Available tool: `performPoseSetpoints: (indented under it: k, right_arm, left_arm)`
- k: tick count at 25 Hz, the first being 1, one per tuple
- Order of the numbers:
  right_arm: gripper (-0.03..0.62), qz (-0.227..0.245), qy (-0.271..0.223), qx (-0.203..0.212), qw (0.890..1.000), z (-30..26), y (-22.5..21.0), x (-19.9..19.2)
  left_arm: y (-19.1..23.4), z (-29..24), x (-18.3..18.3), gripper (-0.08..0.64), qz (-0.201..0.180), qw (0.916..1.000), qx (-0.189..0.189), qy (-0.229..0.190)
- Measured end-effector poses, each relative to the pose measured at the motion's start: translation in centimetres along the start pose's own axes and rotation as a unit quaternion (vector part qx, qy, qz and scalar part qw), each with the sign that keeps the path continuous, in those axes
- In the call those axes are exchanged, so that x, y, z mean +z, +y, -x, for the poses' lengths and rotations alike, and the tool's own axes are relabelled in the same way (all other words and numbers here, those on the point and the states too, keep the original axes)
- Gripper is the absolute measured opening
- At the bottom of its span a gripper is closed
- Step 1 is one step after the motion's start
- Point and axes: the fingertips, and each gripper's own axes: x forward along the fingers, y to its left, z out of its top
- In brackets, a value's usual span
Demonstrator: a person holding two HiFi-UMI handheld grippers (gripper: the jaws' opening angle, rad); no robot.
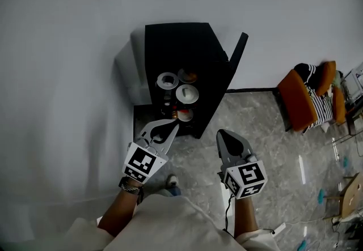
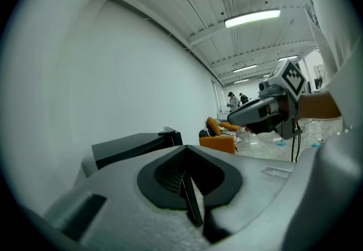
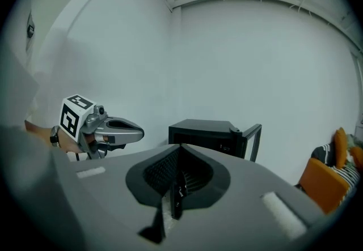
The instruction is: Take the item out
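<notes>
A black cabinet point(image 1: 180, 51) stands against the white wall with its door point(image 1: 237, 54) swung open to the right. On its shelves I see a white-rimmed round container point(image 1: 167, 80), a white bowl point(image 1: 187, 94), an orange-topped item point(image 1: 188, 76) and a red-orange item point(image 1: 184, 114) lower down. My left gripper point(image 1: 170, 126) is shut and empty, its tip just in front of the cabinet's lower opening. My right gripper point(image 1: 224, 133) is shut and empty too, hanging over the floor right of the cabinet. The cabinet point(image 3: 207, 133) also shows beyond the right gripper point(image 3: 180, 150).
An orange chair point(image 1: 306, 97) with a striped cushion stands at the right by the wall. The floor point(image 1: 272, 153) is grey marble. A wooden piece point(image 1: 351, 199) sits at the far right edge. In the left gripper view, people point(image 2: 233, 100) stand far off.
</notes>
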Motion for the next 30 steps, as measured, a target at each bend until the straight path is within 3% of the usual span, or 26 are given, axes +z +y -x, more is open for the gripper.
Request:
performPoseSetpoints:
  k: [12, 19, 30]
  right_arm:
    - [0.006, -0.074, 0.019, -0.026, 0.997, -7.0, -3.4, -1.0]
    - [0.006, -0.103, 0.031, -0.010, 0.994, -11.0, -4.4, -2.5]
    - [0.008, -0.148, 0.067, 0.035, 0.986, -19.2, -7.8, -8.0]
  left_arm:
    - [5.5, -3.1, -3.5, -0.002, 0.029, 0.9993, -0.013, 0.018]
    - [7.4, -4.5, -5.3, -0.002, 0.036, 0.9987, -0.013, 0.035]
    - [11.2, -7.6, -9.2, -0.002, 0.059, 0.9963, 0.027, 0.056]
